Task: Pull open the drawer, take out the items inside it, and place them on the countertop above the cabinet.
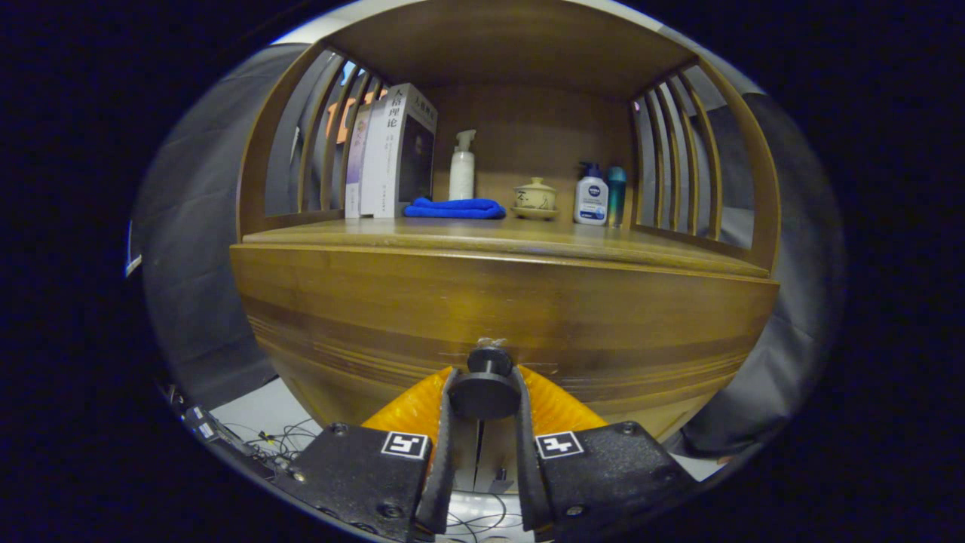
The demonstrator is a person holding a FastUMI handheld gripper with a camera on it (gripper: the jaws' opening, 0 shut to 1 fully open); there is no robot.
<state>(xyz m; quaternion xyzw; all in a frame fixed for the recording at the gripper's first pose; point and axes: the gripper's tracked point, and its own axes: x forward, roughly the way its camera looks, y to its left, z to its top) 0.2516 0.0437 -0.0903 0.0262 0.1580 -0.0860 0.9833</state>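
gripper [482, 392] clamped on black drawer knob [483, 394] (drawer front [422, 302] flush, closed)

The one camera rode on the tool [483, 392] and looked forward along its two fingers, level with the drawer front [497, 317] and very close to it. It faced the cabinet head-on, tilted slightly upward, so the bench [482, 234] and open shelf above showed.

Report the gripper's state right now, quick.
Gripper: shut on the round black drawer knob, one of the fingers pressing each side, at the front of the closed wooden drawer.
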